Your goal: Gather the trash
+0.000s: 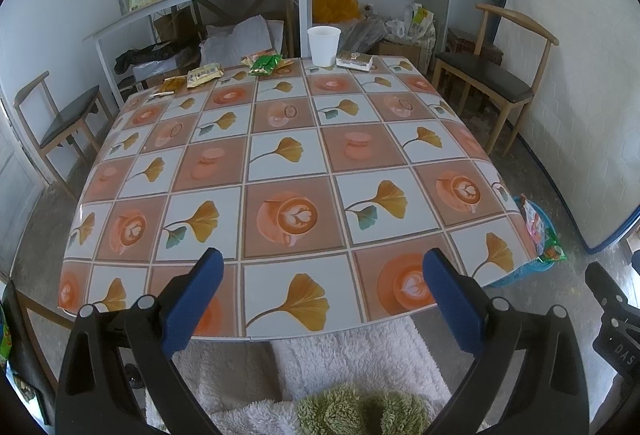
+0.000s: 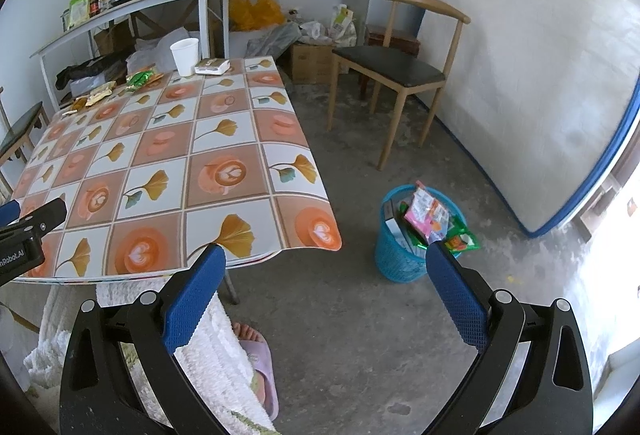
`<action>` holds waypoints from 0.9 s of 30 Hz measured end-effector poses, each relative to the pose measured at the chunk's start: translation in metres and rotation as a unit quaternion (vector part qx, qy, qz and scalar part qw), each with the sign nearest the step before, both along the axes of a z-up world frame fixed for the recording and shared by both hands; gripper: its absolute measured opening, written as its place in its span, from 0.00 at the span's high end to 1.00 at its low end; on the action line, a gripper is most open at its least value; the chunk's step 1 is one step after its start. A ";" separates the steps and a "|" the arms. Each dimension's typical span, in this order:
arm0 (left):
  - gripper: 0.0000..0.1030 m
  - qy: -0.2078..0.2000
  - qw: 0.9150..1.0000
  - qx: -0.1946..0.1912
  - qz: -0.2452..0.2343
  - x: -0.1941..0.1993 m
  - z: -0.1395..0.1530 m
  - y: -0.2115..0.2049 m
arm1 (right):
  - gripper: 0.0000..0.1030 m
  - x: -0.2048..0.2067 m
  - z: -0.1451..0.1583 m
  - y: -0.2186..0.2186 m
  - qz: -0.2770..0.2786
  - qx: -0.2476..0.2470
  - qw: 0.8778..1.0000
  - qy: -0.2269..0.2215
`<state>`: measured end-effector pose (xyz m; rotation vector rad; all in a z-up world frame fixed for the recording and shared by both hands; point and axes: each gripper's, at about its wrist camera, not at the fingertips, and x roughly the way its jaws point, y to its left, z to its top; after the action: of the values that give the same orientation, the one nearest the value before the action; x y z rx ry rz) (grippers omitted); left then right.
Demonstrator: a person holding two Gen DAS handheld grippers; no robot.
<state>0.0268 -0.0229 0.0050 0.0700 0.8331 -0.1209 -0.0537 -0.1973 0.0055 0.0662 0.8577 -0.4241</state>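
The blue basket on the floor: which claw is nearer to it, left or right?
Right. The right claw hangs open over the floor just beside the blue basket. The left claw is open over the table's near edge, with the basket off to its right.

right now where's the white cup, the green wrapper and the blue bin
white cup (image 1: 323, 45), left wrist view, front wall
green wrapper (image 1: 264, 64), left wrist view, middle of the pack
blue bin (image 2: 394, 255), right wrist view, mesh side wall

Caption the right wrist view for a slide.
Open right gripper faces a blue basket of wrappers beside the table.
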 end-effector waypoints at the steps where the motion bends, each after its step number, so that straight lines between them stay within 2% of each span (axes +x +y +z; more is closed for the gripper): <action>1: 0.05 0.001 1.000 0.000 0.000 -0.001 -0.001 0.000 | 0.07 0.000 0.000 0.000 0.000 0.000 1.000 0.000; 27: 0.05 0.001 1.000 0.000 0.000 0.001 0.001 0.000 | 0.07 0.000 0.000 -0.001 0.000 0.000 1.000 -0.001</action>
<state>0.0280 -0.0229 0.0060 0.0695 0.8346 -0.1213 -0.0536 -0.1986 0.0051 0.0672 0.8565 -0.4236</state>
